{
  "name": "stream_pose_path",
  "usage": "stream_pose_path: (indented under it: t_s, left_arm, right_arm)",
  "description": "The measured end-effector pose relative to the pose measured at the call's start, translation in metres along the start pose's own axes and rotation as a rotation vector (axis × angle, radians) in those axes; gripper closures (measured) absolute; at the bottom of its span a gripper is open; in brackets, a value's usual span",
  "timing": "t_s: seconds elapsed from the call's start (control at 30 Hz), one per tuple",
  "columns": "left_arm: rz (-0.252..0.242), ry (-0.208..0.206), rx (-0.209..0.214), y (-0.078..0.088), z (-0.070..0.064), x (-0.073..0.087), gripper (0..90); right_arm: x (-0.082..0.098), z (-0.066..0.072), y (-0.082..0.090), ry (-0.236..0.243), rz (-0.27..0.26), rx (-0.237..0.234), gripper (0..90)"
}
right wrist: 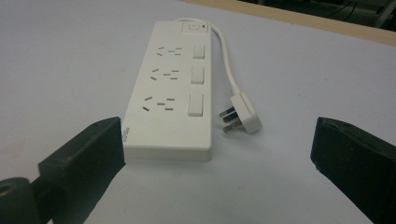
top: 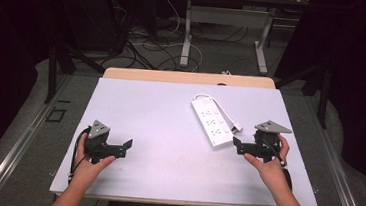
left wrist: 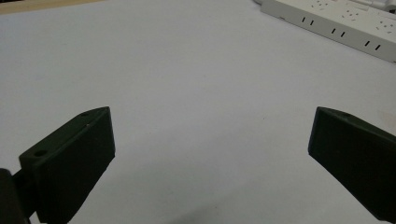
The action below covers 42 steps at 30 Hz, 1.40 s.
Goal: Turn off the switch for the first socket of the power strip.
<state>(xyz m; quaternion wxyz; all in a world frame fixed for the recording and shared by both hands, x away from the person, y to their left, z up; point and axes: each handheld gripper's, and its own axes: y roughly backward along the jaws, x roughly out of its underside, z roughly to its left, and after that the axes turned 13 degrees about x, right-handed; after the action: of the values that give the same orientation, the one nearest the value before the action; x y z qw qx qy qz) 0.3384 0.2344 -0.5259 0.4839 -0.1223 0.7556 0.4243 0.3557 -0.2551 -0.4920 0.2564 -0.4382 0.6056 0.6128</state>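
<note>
Right hand-held gripper (right wrist: 217, 154) agape; power strip (right wrist: 170, 93) corner hidden.

A power strip (top: 213, 121) lies on the table (top: 160, 111), right of centre. Its plug (top: 237, 127) lies just right of it. The right gripper (top: 241, 147) sits near the strip's near end; the left gripper (top: 124, 148) is far left, well apart.

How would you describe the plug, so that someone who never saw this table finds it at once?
On the pale table, look right of centre for the white power strip. Its cord curls from the far end back along the side with the switches. The plug lies there flat, white, its metal pins pointing at the strip.
</note>
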Motion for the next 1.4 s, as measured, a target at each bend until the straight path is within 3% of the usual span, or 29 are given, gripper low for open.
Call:
stream_pose_path:
  t_s: [0.33,0.67,1.4]
  left_arm:
    - [-0.004,0.000,-0.001,0.001,0.000,0.000,0.9]
    - [-0.007,0.012,0.004,0.000,0.000,0.000,0.9]
    - [-0.009,0.005,0.001,0.001,0.000,0.000,1.0]
  right_arm:
    - [-0.018,0.002,-0.002,0.027,-0.010,-0.012,5.6]
    - [-0.031,0.004,-0.007,0.034,0.015,-0.042,8.4]
    - [-0.054,0.010,-0.021,0.084,0.054,-0.055,14.1]
